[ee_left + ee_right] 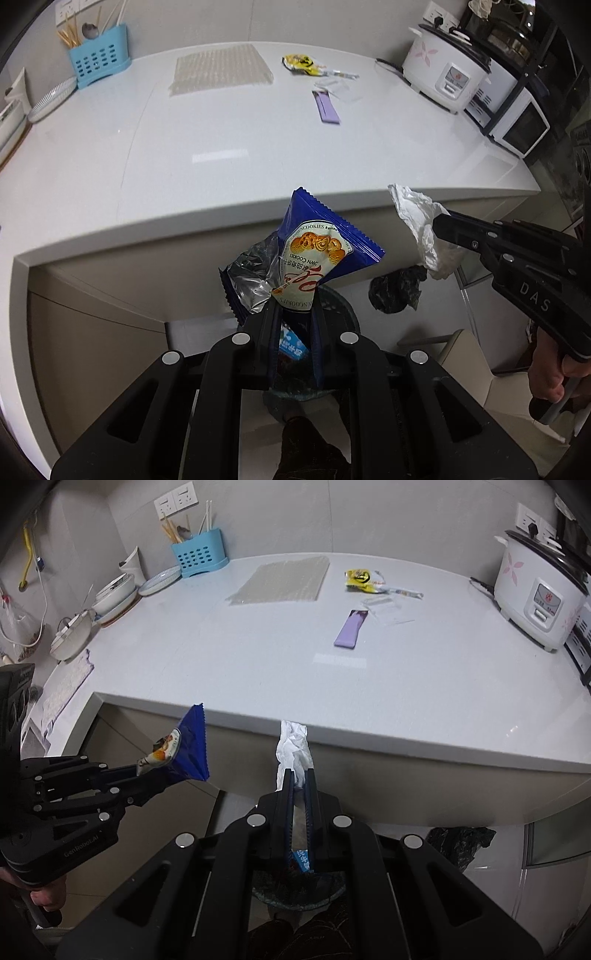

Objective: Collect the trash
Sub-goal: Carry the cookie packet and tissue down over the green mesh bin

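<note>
My left gripper [295, 306] is shut on a blue cookie wrapper [317, 243] and holds it in front of the counter edge, above a bin [340, 306] with a blue-and-white packet inside. My right gripper [300, 775] is shut on a crumpled white tissue [293, 746], also above the bin [299, 886]. In the left wrist view the right gripper [439, 221] holds the tissue [417, 221] to the right. In the right wrist view the left gripper [155, 771] holds the wrapper [188, 746] to the left. On the counter lie a yellow wrapper [358, 578], a purple wrapper [351, 627] and clear plastic [384, 605].
The white counter [258, 664] carries a textured mat [284, 579], a blue utensil holder [197, 555], bowls and plates [114, 590] at the left, and a rice cooker [535, 590] at the right. A black bag [395, 291] hangs below the counter edge. A chair [469, 362] stands at the right.
</note>
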A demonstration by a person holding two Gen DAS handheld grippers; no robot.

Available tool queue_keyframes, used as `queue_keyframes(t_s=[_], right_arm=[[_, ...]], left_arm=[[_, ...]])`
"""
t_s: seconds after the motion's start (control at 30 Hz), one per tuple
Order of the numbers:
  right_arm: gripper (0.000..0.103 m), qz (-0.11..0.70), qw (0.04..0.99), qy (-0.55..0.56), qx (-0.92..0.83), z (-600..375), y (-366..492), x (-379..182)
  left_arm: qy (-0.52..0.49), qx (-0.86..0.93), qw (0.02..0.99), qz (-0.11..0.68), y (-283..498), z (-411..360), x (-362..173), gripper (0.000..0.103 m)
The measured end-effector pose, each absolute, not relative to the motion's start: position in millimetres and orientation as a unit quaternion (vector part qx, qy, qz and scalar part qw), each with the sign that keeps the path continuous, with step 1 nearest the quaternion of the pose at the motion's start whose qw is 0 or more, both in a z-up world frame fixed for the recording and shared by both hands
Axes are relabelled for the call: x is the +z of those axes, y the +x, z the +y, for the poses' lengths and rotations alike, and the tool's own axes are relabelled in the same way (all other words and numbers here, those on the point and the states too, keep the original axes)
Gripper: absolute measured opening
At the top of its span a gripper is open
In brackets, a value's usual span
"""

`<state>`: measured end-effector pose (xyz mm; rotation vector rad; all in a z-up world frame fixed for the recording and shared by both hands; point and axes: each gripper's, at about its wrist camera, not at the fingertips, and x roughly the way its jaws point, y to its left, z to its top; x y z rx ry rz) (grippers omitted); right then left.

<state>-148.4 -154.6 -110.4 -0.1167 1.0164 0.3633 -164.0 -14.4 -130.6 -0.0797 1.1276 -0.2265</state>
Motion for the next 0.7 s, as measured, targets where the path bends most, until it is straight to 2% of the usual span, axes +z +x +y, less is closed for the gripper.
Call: queue_keyframes(t_s=[0.7], right_arm=[[0.005,0.553,0.803,-0.073,0.212,-147.5,-166.4,-220.0]], left_arm=[[-0.057,-0.088,0.801,0.589,-187.2,-17.7,-235.6,0.013]])
